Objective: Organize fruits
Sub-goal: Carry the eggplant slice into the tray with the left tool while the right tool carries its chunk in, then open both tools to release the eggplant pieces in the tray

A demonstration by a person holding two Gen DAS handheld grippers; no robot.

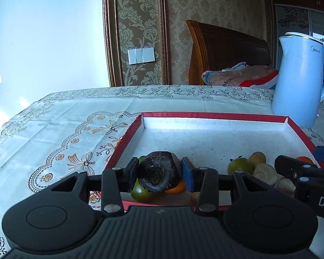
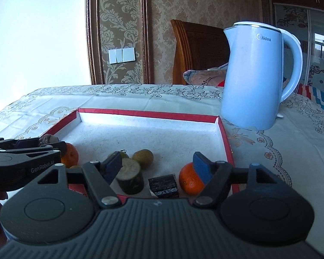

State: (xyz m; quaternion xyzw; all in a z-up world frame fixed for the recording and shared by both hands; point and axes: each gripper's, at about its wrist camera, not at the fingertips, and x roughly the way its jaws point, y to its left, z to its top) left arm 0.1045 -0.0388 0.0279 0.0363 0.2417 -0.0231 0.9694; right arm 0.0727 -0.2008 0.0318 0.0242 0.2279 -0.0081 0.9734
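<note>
A red-rimmed white tray (image 1: 213,114) lies on the table and also shows in the right wrist view (image 2: 149,114). My left gripper (image 1: 159,172) is shut on a dark sugarcane piece (image 1: 157,171) above the tray's near left corner, over a green fruit (image 1: 140,191) and an orange (image 1: 177,188). My right gripper (image 2: 157,164) is open and empty above the tray's near edge. Between its fingers lie a cut cane piece (image 2: 130,178) and a dark cane chunk (image 2: 163,185). An orange (image 2: 190,179) sits by its right finger.
A light blue kettle (image 2: 254,75) stands on the tablecloth right of the tray's far corner. More small fruits (image 2: 143,158) lie in the tray's near part. A wooden headboard (image 1: 226,51) and pillows are behind the table. The left gripper (image 2: 28,151) shows at the right wrist view's left.
</note>
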